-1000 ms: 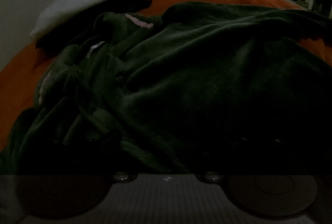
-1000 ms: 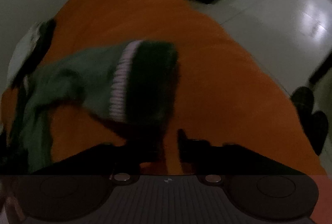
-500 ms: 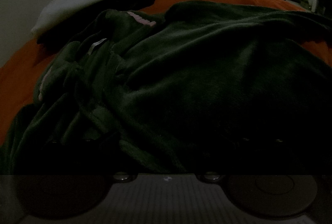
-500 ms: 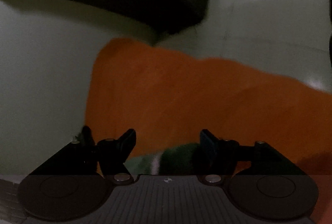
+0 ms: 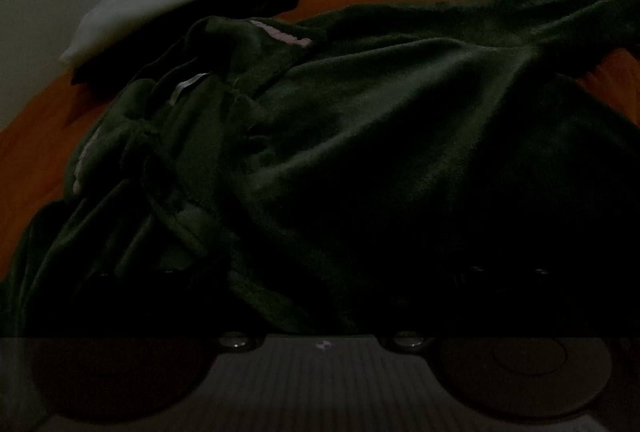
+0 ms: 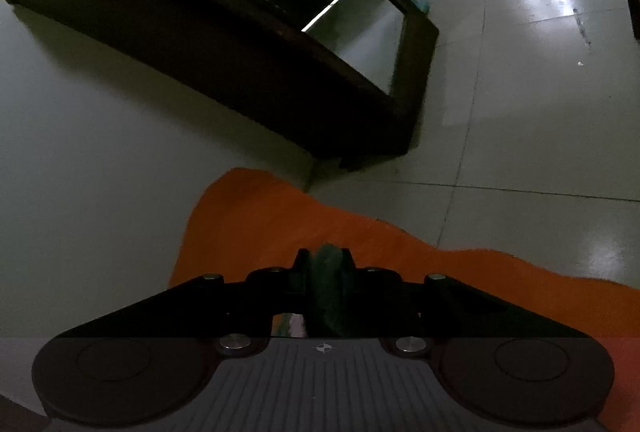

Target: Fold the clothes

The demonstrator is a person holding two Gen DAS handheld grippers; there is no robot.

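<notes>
Step in hand: R gripper (image 6: 323, 264) closing its jaws on a fold of green fleece garment (image 5: 360, 136), pinched between the pads. Garment lies crumpled on orange bedspread (image 6: 256, 224); bulk fills L view, 9 to 3 o'clock. L gripper's fingers lost in shadow; width: cannot tell. Next, in my judgement: draw the held edge across, lay flat.
</notes>
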